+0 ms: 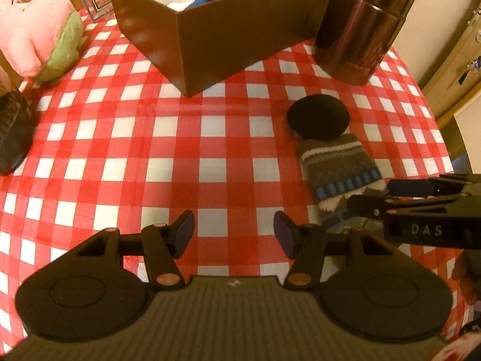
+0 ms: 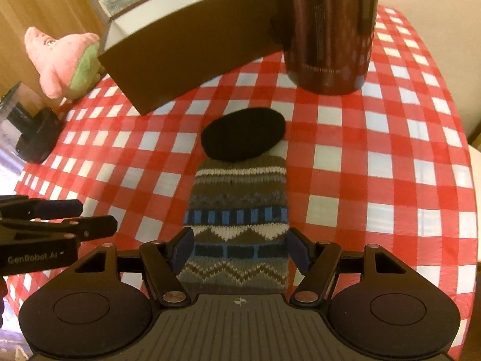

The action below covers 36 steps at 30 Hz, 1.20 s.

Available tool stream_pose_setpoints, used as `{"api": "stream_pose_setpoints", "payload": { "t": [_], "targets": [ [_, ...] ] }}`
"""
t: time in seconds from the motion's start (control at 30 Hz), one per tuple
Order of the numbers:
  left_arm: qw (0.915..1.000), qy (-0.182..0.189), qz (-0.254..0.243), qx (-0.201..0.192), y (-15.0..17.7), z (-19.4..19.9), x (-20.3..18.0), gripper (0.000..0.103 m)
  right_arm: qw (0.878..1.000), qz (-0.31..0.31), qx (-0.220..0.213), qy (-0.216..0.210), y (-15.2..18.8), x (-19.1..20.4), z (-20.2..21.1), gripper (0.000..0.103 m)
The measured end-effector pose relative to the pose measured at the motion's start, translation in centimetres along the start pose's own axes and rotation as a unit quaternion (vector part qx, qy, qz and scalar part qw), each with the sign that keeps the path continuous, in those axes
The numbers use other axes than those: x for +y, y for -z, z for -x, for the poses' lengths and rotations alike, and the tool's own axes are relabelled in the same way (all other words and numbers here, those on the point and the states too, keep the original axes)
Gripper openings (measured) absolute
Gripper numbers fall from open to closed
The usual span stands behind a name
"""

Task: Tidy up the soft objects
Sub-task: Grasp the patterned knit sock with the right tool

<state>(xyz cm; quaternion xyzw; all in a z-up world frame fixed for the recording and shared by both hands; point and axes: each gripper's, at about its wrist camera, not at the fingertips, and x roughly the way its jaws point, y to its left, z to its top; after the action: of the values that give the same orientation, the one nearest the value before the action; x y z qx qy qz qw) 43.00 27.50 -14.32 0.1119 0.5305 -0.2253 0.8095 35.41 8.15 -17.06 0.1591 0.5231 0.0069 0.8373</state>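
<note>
Red-and-white checked cloth [image 1: 180, 138] covers our table. We hold the right gripper [image 2: 239, 248] wide, its pads flanking the patterned sock [image 2: 240, 207], seemingly not pressing it. Our left gripper [image 1: 234, 234] gapes empty nearby; the brown box [image 1: 210, 39] stands beyond.

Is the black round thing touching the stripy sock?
Touching. The right wrist view shows the black round thing overlapping the stripy sock's far end, no tablecloth between them.
</note>
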Motion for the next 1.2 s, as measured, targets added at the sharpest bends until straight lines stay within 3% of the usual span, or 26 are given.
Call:
{"api": "stream_pose_setpoints", "payload": {
  "t": [0.3, 0.67, 0.77, 1.03, 1.2],
  "targets": [
    [0.9999, -0.003, 0.002, 0.011, 0.3, -1.1, 0.3, 0.055, 1.000, 0.016, 0.013, 0.006, -0.7, 0.9, -2.2, 0.089],
    [0.9999, -0.003, 0.002, 0.014, 0.3, -1.8, 0.3, 0.055, 0.994, 0.098, 0.000, 0.043, 0.5, 2.7, -3.8, 0.089],
    [0.9999, -0.001, 0.000, 0.013, 0.3, -1.8, 0.2, 0.055, 0.993, 0.114, -0.005, 0.041, 0.8, 2.6, -3.5, 0.081],
    [0.9999, 0.004, -0.011, 0.012, 0.1, -2.1, -0.2, 0.055, 0.991, 0.132, -0.013, 0.024, 1.2, 1.4, -2.0, 0.042],
    [0.9993, 0.016, -0.034, 0.004, -0.1, -2.3, -1.1, 0.055, 0.992, 0.122, -0.012, 0.020, 1.8, 0.2, -0.9, 0.035]
  ]
}}
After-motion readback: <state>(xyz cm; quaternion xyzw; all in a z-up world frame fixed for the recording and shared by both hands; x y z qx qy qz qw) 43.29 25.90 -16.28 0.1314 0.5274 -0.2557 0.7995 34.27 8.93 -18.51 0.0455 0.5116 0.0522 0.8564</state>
